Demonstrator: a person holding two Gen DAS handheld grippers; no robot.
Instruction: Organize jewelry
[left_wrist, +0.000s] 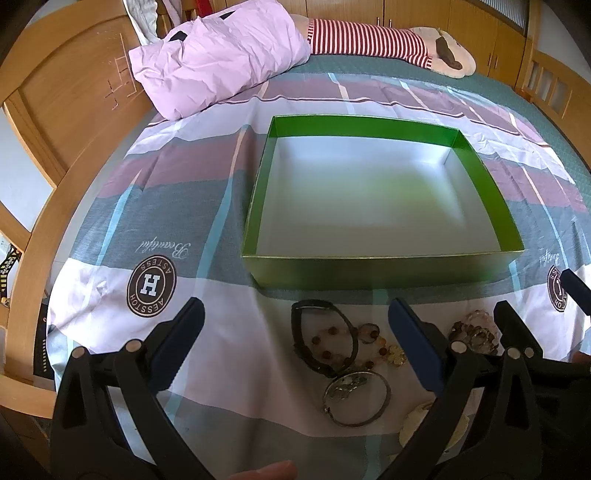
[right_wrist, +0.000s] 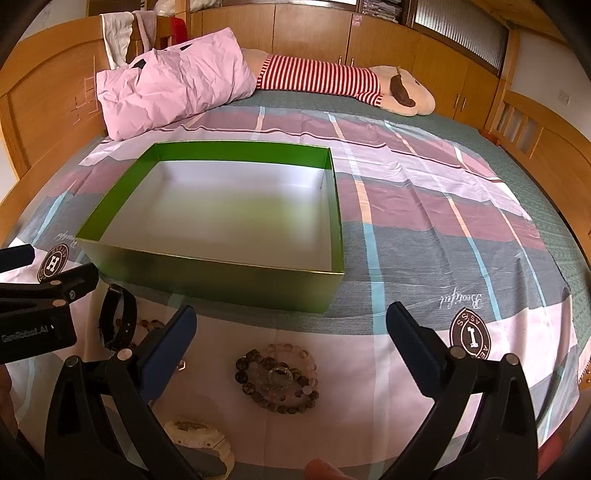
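Before green box (left_wrist: 380, 273) rim | both claws (left_wrist: 295, 325) (right_wrist: 291, 325) wide, empty | bracelets (right_wrist: 277, 380) between

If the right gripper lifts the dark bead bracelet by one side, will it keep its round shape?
Probably not. The dark bead bracelet is separate round beads on a string, so it would likely sag into a hanging loop. The beads look smooth, so they may slip between the pads. The pale bead bracelet touches it and may get dragged.

The green box (left_wrist: 380, 275) looks like glossy card outside with a satiny pale lining, and it rests on a matt, creased cloth bedsheet (left_wrist: 192, 206). The bangle (left_wrist: 356, 400) shines like metal, the bead bracelets (right_wrist: 277, 380) look polished, and the bed frame (left_wrist: 55, 122) is smooth varnished wood.
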